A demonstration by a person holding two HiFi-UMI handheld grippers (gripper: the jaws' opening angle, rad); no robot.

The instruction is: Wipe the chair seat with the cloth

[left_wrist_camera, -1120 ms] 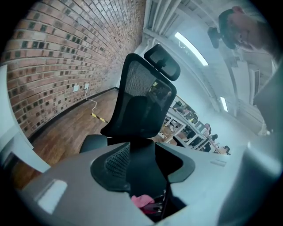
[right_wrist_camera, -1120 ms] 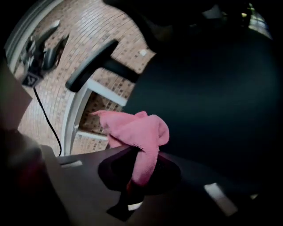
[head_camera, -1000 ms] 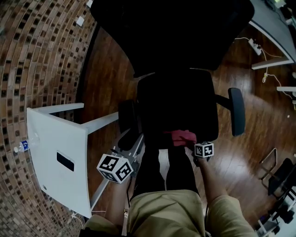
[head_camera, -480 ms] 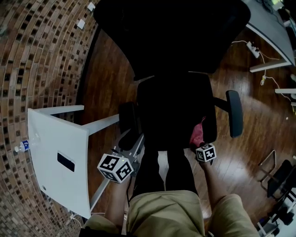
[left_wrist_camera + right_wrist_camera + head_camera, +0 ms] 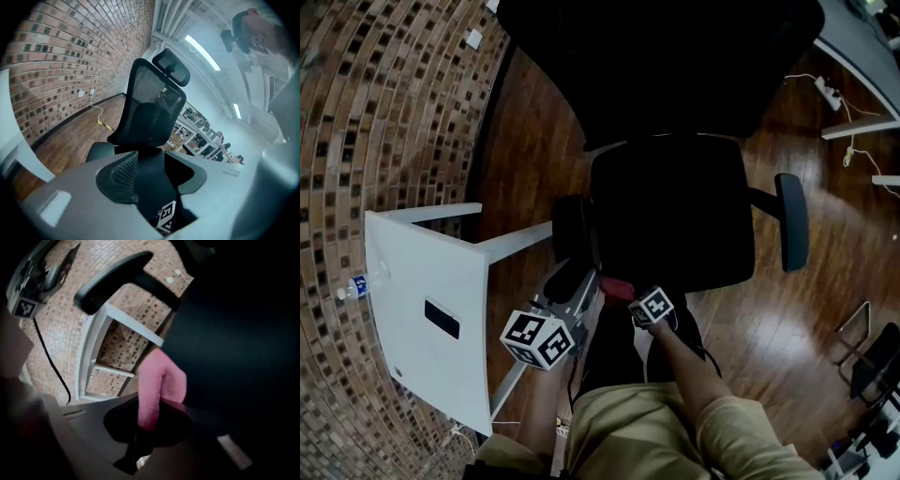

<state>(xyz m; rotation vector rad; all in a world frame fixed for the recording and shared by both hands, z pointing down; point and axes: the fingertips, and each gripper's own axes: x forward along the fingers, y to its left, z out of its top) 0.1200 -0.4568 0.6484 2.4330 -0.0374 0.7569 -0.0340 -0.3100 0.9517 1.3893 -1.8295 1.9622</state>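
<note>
We're clamping the right gripper [image 5: 149, 425] fingers on the pink cloth [image 5: 157, 385], holding it at the front edge of the black chair seat [image 5: 675, 216], near its left corner; we're holding the left gripper [image 5: 154, 174] alongside, fingers apart, gripping nothing

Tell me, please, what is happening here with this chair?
A person stands over a black office chair with a gripper in each hand. The right gripper has its jaws shut on a pink cloth, held at the front edge of the chair seat, towards the person's left. The left gripper hangs beside the seat, jaws apart, with nothing between them. A white table stands by the brick wall.
</note>
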